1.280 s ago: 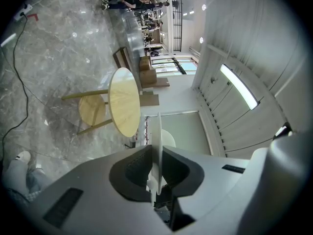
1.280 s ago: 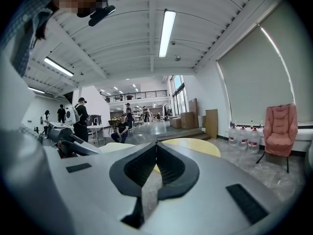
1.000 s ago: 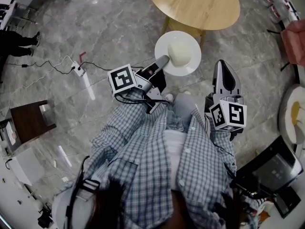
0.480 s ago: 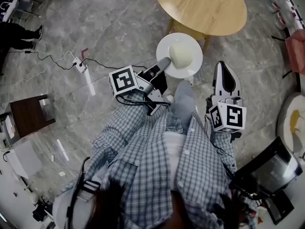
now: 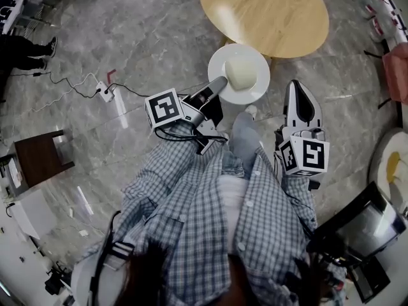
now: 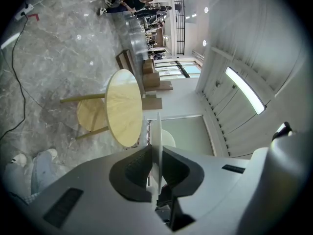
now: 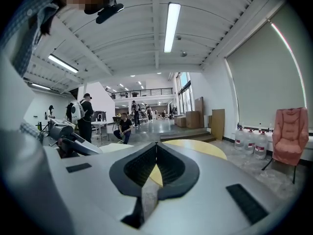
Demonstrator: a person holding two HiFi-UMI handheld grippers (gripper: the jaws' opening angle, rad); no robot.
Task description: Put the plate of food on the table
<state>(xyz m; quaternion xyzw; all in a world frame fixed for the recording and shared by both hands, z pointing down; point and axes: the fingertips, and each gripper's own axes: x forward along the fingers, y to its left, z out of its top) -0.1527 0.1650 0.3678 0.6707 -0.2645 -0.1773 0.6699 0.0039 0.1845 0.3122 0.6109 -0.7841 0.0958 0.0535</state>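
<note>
Grey marble floor (image 5: pixel 146 37) lies under me as my left tongs (image 5: pixel 220 80) clamp the rim of the round white plate (image 5: pixel 218 64) of pale mounded food (image 5: pixel 241 72), beside the near edge of the round light-wood surface (image 5: pixel 264 11), with my right tongs (image 5: pixel 298 87) closed together and empty.

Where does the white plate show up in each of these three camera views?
Head view: plate upper middle, just below the round wooden table.
Left gripper view: plate edge-on at centre, a thin white upright line clamped between the jaws.
Right gripper view: plate is probably the pale sliver left of centre.
Shared landmark: the round wooden table.
</note>
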